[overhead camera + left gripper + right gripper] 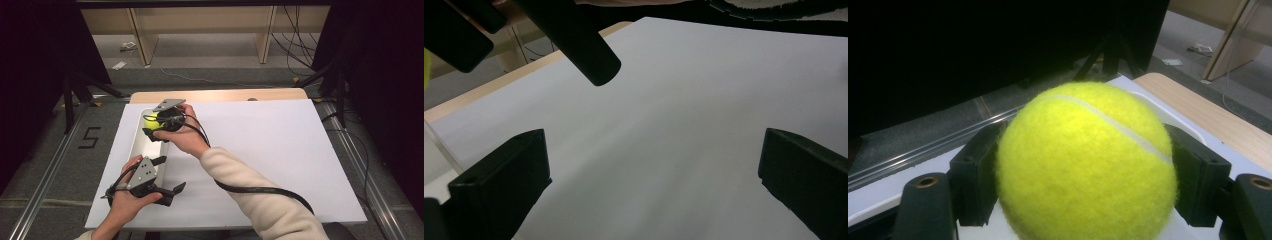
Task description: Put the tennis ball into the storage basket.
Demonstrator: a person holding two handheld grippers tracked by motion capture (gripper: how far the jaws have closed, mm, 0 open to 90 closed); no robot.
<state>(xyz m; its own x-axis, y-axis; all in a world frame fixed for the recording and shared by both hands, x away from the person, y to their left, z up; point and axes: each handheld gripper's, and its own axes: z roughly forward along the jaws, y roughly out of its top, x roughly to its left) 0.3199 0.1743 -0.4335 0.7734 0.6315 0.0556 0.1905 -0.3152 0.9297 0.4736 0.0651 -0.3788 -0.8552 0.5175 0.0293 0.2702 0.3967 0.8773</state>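
Right claw (152,125) grips ball (150,120) above tray (141,145).

A light wooden bench (220,95) at frame centre carries a white sheet (270,150); a white tray (141,137) lies at its left

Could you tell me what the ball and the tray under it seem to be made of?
Tennis ball: fuzzy yellow felt with a pale seam, presumably over rubber. Tray: smooth, white, rounded rim, likely plastic, though painted metal cannot be ruled out.
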